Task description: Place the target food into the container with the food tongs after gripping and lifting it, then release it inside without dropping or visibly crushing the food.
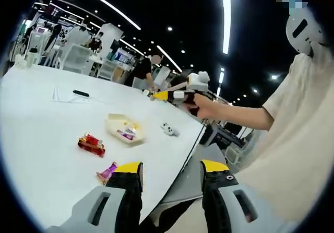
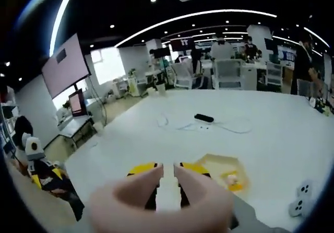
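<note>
Tongs [image 2: 166, 196] sit pinched in the right gripper's [image 2: 168, 176] jaws; left gripper [image 1: 171, 171] jaws wide.

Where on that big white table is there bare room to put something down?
The widest bare stretch lies between the yellowish container and the black object farther back. It is crowded near the table edge: red packet, pink wrapped piece and small white item surround the container.

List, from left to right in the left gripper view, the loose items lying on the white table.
Black marker-like object → red snack packet → pink wrapped candy → pale yellow container → small white-grey object near the table edge.
</note>
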Demonstrator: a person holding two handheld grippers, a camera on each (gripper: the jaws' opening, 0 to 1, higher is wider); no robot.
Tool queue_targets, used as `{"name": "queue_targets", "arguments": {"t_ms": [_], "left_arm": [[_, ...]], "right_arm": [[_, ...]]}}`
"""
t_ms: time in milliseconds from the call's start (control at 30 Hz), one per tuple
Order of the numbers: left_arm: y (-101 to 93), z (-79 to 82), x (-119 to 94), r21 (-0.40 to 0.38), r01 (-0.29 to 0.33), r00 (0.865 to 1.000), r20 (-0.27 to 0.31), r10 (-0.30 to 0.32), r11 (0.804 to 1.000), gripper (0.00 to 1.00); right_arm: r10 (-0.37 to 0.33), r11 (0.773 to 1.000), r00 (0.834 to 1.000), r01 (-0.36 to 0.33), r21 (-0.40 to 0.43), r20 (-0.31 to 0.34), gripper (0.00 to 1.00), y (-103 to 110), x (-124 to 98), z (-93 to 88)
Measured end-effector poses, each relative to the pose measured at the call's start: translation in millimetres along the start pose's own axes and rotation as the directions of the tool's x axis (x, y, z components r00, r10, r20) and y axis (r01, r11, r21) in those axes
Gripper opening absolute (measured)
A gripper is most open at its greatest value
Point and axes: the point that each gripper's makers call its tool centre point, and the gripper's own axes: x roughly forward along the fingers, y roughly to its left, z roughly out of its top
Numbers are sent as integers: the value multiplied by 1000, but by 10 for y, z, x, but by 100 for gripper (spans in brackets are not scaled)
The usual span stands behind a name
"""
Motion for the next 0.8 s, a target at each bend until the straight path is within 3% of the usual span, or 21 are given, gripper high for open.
{"name": "queue_targets", "arguments": {"t_ms": [267, 500, 633, 800], "left_arm": [[22, -24, -10, 12, 56, 998, -26, -55, 998, 43], [132, -40, -45, 17, 106, 992, -71, -105, 994, 43], [204, -65, -60, 19, 132, 987, -100, -129, 991, 43], [260, -42, -40, 12, 145, 985, -100, -143, 989, 43]], "right_arm": [[33, 999, 998, -34, -18, -49, 18, 350, 28, -298], [31, 999, 998, -31, -11, -55, 20, 520, 25, -413], [41, 999, 998, -39, 36, -42, 21, 569, 28, -424], [42, 999, 997, -40, 28, -59, 22, 641, 60, -484]]}}
